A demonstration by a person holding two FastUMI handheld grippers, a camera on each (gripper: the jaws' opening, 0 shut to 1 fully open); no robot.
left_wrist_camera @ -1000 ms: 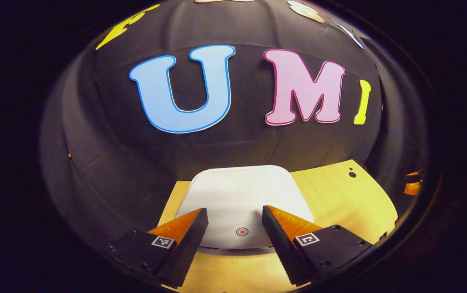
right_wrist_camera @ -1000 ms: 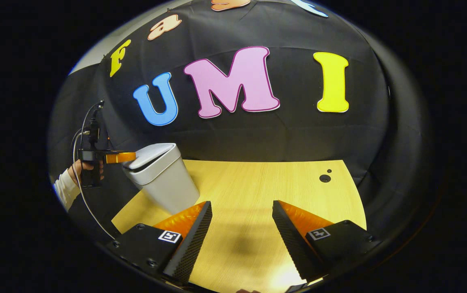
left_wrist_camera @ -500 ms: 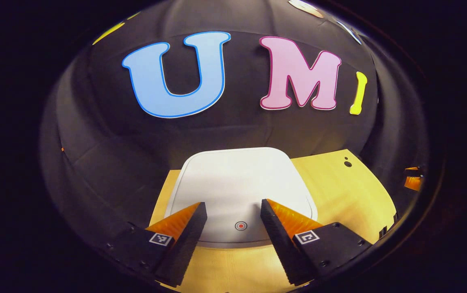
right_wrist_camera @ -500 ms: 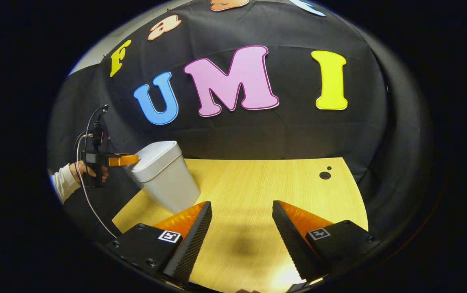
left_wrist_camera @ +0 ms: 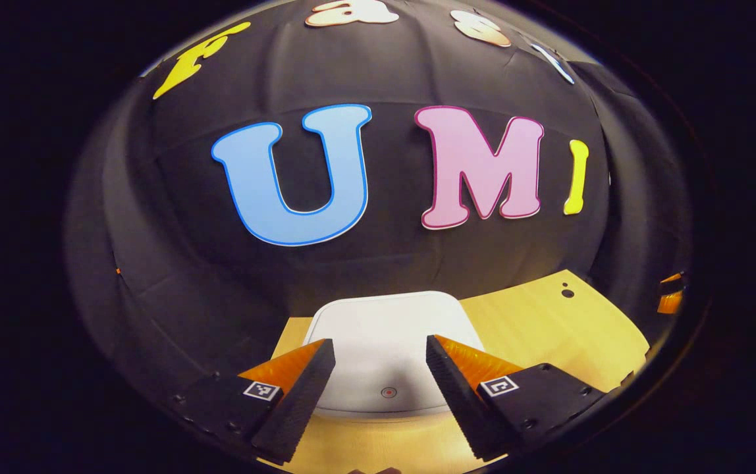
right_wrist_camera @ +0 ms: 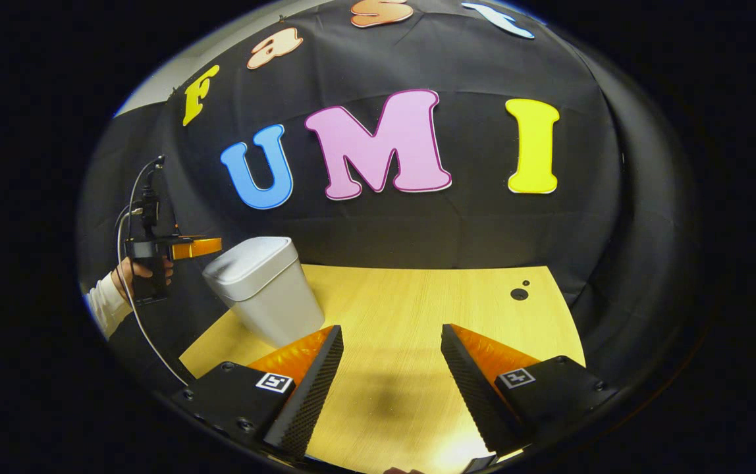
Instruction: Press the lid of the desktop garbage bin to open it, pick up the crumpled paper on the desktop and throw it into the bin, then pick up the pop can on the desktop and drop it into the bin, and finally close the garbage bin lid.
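**Bin lid down, worktop bare: the job looks close to its end**

My left tool [left_wrist_camera: 373, 359] hangs just above and short of the white bin [left_wrist_camera: 391, 342], its two fingers spread apart with nothing between them, the small round press mark [left_wrist_camera: 388, 392] on the lid [left_wrist_camera: 394, 322] lying ahead of the fingers and between them. In the right gripper view the same tool [right_wrist_camera: 195, 247] sits level with the top of the bin [right_wrist_camera: 266, 293] and just clear of its near edge, held by a hand [right_wrist_camera: 129, 270] in a pale sleeve. The lid [right_wrist_camera: 249, 258] lies flat and closed on the bin. My right tool [right_wrist_camera: 388, 349] is parked well off to the side over the bare worktop [right_wrist_camera: 417, 309], fingers wide and empty. No crumpled paper or pop can lies on the stretch of worktop ahead of either tool, so I judge both are already inside and the lid pressed shut; whether the latch has caught I cannot tell. If so, little is left but to draw both tools away.
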